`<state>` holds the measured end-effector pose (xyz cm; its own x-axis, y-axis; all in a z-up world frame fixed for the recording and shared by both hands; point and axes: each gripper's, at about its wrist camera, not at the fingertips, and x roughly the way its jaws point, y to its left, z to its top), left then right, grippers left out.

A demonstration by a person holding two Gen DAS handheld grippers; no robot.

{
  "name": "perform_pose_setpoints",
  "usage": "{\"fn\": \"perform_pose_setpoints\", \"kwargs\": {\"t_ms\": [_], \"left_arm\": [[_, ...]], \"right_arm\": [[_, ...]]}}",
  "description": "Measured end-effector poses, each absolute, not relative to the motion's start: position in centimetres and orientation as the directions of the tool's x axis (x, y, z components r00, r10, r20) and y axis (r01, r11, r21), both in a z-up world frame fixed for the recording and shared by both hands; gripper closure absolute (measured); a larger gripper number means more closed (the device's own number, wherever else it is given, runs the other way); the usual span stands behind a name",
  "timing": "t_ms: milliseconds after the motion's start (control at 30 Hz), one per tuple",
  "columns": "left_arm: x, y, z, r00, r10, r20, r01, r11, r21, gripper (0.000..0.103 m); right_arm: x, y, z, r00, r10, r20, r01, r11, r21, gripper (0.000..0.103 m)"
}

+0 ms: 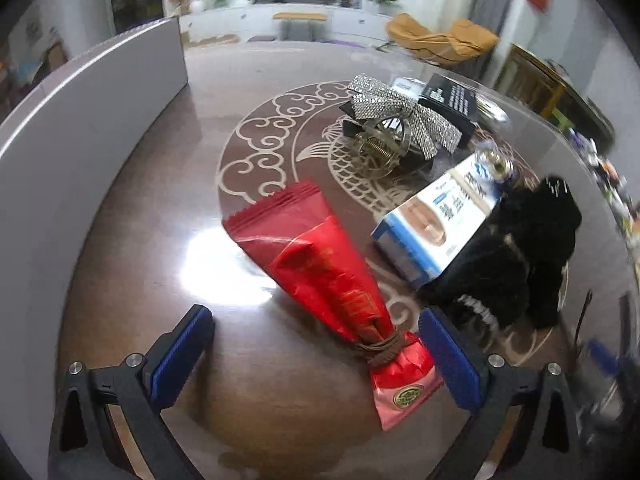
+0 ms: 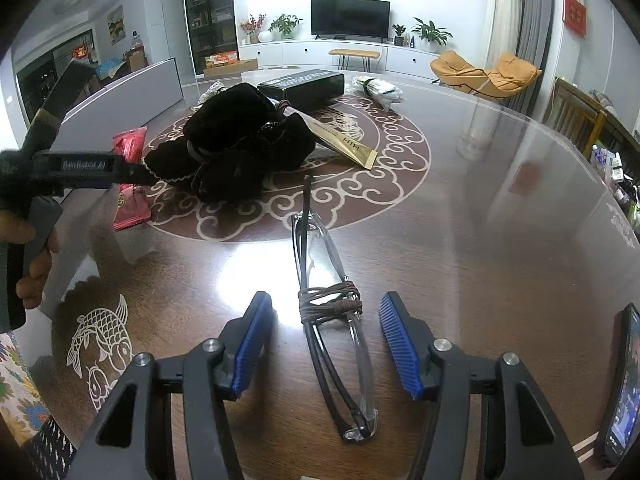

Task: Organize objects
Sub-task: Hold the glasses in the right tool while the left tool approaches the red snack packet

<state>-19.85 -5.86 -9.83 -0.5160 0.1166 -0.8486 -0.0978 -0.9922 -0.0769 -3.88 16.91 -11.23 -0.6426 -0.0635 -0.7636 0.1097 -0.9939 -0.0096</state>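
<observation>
In the left wrist view my left gripper (image 1: 314, 350) is open over the table, its blue pads either side of the tied end of a red snack packet (image 1: 320, 268) bound with brown cord. The packet lies flat, not gripped. In the right wrist view my right gripper (image 2: 326, 340) is open around folded glasses (image 2: 328, 312) wrapped with brown cord, lying on the table. The red packet (image 2: 130, 180) shows at left there, partly hidden by the left gripper's body.
A black velvet pouch (image 1: 516, 252) (image 2: 236, 144), a blue-and-white box (image 1: 436, 220), a rhinestone bow hair claw (image 1: 394, 120), a black box (image 2: 302, 84) and a gold sachet (image 2: 344, 144) lie mid-table. A grey bin wall (image 1: 80, 140) stands left. A phone (image 2: 622, 392) lies at right.
</observation>
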Motion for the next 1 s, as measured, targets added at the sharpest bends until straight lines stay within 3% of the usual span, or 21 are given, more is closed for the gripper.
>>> {"fn": "perform_pose_setpoints", "kwargs": {"t_ms": [233,333,1000], "left_arm": [[-19.5,-8.2,-9.6,-0.536,0.167,-0.827,-0.18,-0.98,-0.081,0.003],[-20.6,-6.3,-10.4,-0.549,0.1,-0.83,-0.193,-0.981,0.009,0.0],[-20.9,-4.7,-10.5,-0.572,0.126,-0.81,-0.217,-0.976,0.002,0.0]], "right_arm": [[-4.0,17.0,-11.3,-0.642,-0.057,-0.764,0.105,-0.994,-0.014,0.043],[-4.3,17.4,-11.4,-0.639,-0.053,-0.767,0.094,-0.996,-0.009,0.04],[-5.0,17.2,-11.7,-0.634,-0.04,-0.772,0.083,-0.996,-0.017,0.031]]}}
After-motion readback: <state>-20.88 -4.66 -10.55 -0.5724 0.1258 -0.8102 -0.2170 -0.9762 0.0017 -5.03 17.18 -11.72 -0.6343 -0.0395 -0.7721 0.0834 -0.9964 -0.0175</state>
